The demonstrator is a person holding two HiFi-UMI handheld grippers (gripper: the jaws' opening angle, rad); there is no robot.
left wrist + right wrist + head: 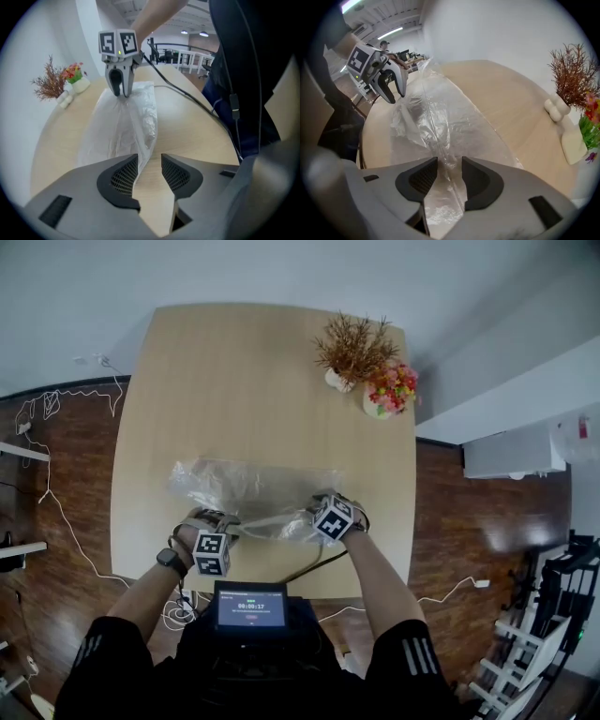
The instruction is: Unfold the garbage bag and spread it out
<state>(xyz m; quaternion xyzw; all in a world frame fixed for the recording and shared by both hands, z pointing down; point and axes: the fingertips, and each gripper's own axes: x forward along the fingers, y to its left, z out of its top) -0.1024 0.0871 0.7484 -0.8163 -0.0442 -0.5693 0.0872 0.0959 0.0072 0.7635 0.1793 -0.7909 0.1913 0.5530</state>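
Fingers (pixel 119 178) of your left gripper (pixel 150 168) stand narrowly apart beside the clear garbage bag's (pixel 248 488) near-left edge. Your right gripper's (pixel 450 171) fingers loosely straddle its near-right crease on the wooden table (pixel 234 371).

No text is legible (the small screen's (pixel 251 607) digits are too tiny).

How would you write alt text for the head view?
Seen from above, a person holds the left hand-held gripper and right hand-held gripper at the near edge of a crumpled clear garbage bag on a wooden table. A dried plant and potted flowers stand at its far right corner.
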